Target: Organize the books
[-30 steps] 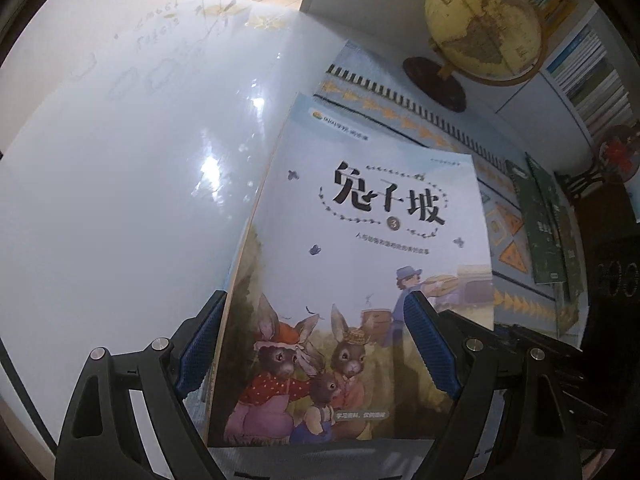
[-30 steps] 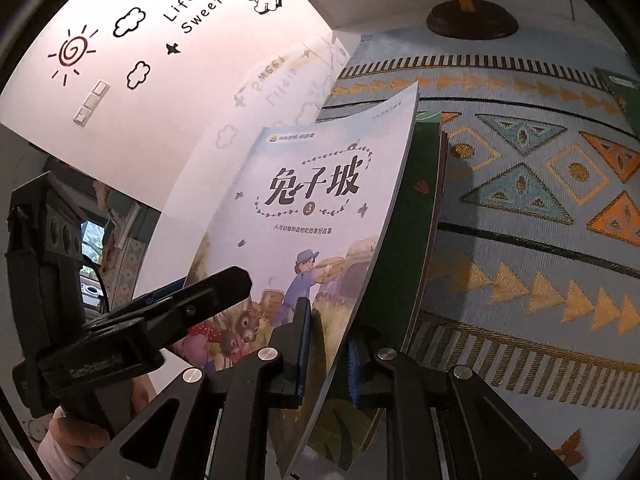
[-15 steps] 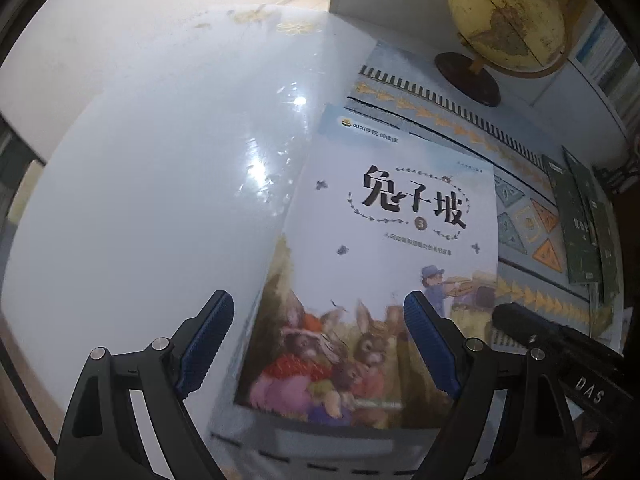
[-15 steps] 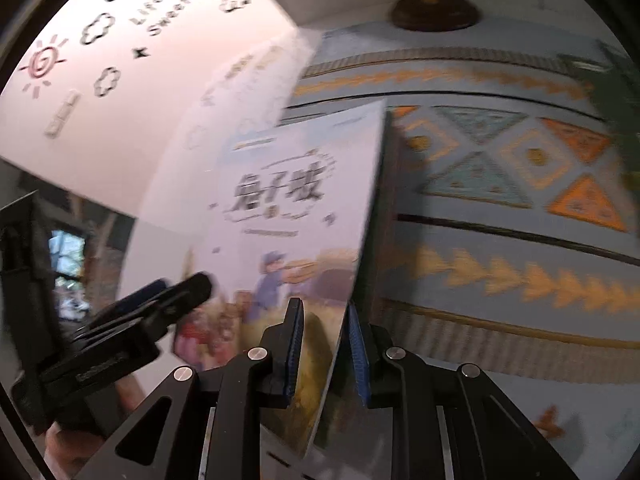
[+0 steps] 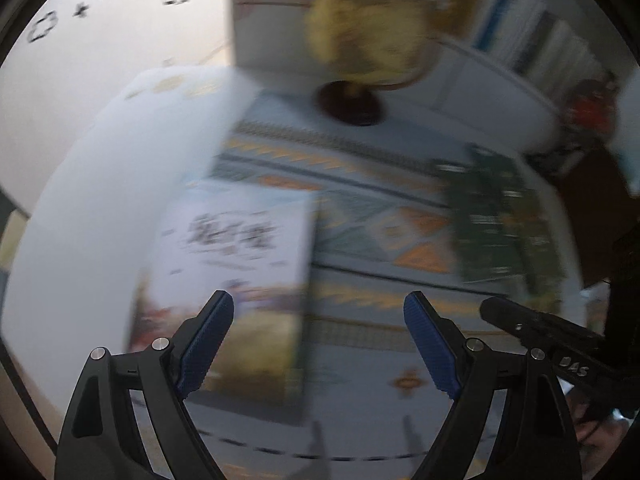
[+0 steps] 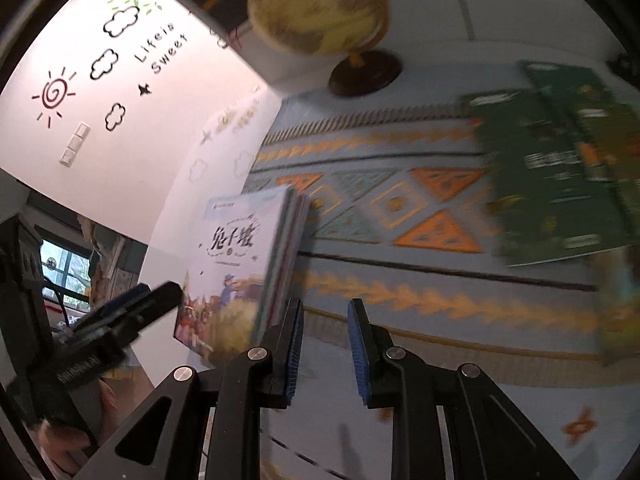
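Observation:
A stack of books [image 5: 236, 248] topped by a pale cover with rabbits lies at the left end of the patterned mat [image 5: 380, 208]; in the right wrist view the stack [image 6: 232, 248] shows its page edges. Two green books [image 6: 560, 176] lie overlapping at the far right of the mat, also seen as green books [image 5: 496, 216]. My left gripper [image 5: 319, 302] hangs wide open above the mat, right of the stack, holding nothing. My right gripper [image 6: 325, 306] has a narrow gap between its pads, with nothing in it, just right of the stack.
A yellow globe [image 6: 320, 4] on a dark round base stands at the back of the mat. A white wall with drawings rises on the left. Bookshelves [image 5: 532, 36] fill the back right. A hand [image 6: 60, 440] holds the left gripper at the lower left.
Both grippers have pulled back and up from the stack. The right gripper has let go of the top book's edge, and that book now lies flat on the stack.

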`<state>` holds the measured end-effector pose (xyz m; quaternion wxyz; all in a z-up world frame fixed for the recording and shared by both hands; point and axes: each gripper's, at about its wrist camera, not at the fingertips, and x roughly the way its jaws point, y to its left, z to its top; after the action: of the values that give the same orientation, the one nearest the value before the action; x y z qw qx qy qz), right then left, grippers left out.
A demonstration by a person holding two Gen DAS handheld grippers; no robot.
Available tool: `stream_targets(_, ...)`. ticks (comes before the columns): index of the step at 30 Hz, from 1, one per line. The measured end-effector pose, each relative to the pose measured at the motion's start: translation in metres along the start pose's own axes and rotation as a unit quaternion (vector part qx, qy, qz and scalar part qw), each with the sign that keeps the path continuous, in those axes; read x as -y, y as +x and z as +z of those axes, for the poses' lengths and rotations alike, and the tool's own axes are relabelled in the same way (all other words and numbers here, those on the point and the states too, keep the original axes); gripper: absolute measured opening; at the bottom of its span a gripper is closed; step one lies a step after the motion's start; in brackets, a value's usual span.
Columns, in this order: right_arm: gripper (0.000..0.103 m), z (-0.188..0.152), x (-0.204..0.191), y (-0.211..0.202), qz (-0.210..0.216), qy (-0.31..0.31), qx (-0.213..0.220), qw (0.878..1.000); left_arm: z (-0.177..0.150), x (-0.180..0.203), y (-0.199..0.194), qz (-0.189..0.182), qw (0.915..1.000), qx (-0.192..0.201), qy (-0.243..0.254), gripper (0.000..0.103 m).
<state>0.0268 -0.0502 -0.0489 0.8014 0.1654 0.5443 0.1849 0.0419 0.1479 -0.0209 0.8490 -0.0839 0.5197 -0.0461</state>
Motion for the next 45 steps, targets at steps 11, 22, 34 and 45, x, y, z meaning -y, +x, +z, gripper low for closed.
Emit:
stream_targets(11, 0.023, 0.013, 0.168, -0.129, -0.065, 0.121, 0.095, 0.986, 0.052, 0.138, 0.035, -0.106, 0.9914, 0.003, 0.077, 0.087)
stream_targets(22, 0.049, 0.042, 0.308, -0.128, -0.144, 0.173, 0.114, 0.968, 0.040, 0.260, 0.140, -0.181, 0.9734, -0.078, 0.117, 0.087)
stream_targets(34, 0.050, 0.070, 0.363, -0.071, -0.134, 0.169, 0.093, 0.972, 0.019, 0.313, 0.217, -0.192, 0.9609, -0.128, 0.152, 0.087)
stream_targets(45, 0.056, 0.062, 0.341, -0.065, -0.121, 0.123, 0.065, 0.983, 0.016, 0.333, 0.218, -0.185, 0.9542, -0.128, 0.197, 0.092)
